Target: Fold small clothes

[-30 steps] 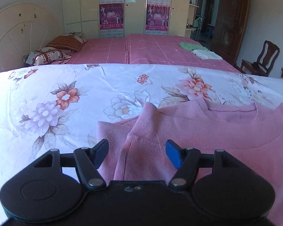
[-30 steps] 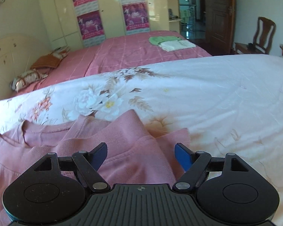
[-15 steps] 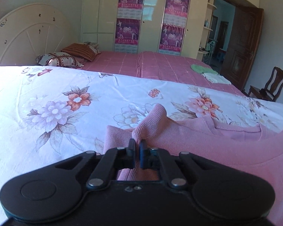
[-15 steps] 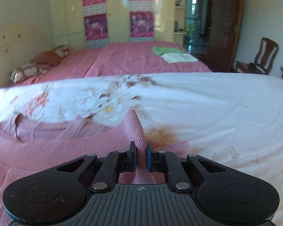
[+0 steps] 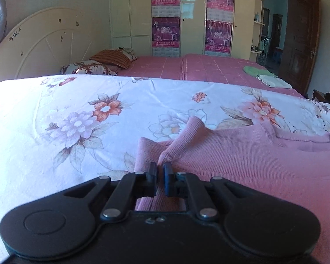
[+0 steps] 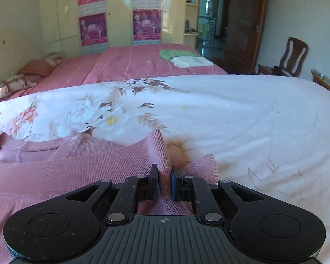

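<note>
A pink knit sweater (image 5: pixel 242 160) lies on a white floral bedsheet (image 5: pixel 77 114), neckline away from me. My left gripper (image 5: pixel 160 169) is shut on a pinched ridge of the sweater's left shoulder, lifting it slightly. The sweater also shows in the right wrist view (image 6: pixel 66 167). My right gripper (image 6: pixel 165 173) is shut on a raised fold of the sweater's right shoulder. A sleeve end (image 6: pixel 200 167) sticks out just right of that gripper over the floral sheet (image 6: pixel 253 121).
A second bed with a pink cover (image 5: pixel 209 68) stands behind, with pillows (image 5: pixel 92 68) and folded green and white cloths (image 6: pixel 182 58). A wardrobe with posters (image 5: pixel 191 15), a door (image 6: pixel 244 22) and a wooden chair (image 6: pixel 292 55) lie farther back.
Both grippers went from open over the sweater's shoulders to shut on pinched folds of it. Both views have since risen a little with the cloth lifted.
</note>
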Demonstrator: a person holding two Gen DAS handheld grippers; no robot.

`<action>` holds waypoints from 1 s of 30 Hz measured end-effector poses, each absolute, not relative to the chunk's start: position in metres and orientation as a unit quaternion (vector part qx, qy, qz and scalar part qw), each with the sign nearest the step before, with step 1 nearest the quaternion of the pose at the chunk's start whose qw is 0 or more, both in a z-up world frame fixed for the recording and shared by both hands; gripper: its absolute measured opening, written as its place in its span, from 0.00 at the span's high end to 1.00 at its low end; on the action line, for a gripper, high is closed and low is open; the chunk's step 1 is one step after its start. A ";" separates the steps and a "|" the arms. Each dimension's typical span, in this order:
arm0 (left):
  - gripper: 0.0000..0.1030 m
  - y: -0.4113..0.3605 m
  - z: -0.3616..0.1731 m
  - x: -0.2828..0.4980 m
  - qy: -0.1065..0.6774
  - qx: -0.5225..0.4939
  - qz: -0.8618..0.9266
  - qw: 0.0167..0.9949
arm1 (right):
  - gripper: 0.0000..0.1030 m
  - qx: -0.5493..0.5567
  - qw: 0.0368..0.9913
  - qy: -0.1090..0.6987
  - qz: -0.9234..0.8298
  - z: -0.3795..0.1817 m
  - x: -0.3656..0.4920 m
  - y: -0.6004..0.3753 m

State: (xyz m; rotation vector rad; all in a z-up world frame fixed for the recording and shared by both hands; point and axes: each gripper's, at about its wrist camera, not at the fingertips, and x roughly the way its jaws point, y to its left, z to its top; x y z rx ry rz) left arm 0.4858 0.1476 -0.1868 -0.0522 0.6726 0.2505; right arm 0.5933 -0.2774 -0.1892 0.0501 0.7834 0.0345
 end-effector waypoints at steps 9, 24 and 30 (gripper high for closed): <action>0.72 0.120 -0.150 0.414 0.308 -0.026 0.036 0.950 | 0.80 0.013 0.929 0.352 0.109 -0.148 0.513 -0.248; 0.76 0.126 -0.197 0.367 0.355 0.022 0.074 0.932 | 0.77 -0.087 0.914 0.396 0.020 -0.209 0.472 -0.271; 0.80 0.125 -0.173 0.362 0.350 -0.027 0.068 0.934 | 0.77 -0.053 0.912 0.406 0.030 -0.190 0.466 -0.273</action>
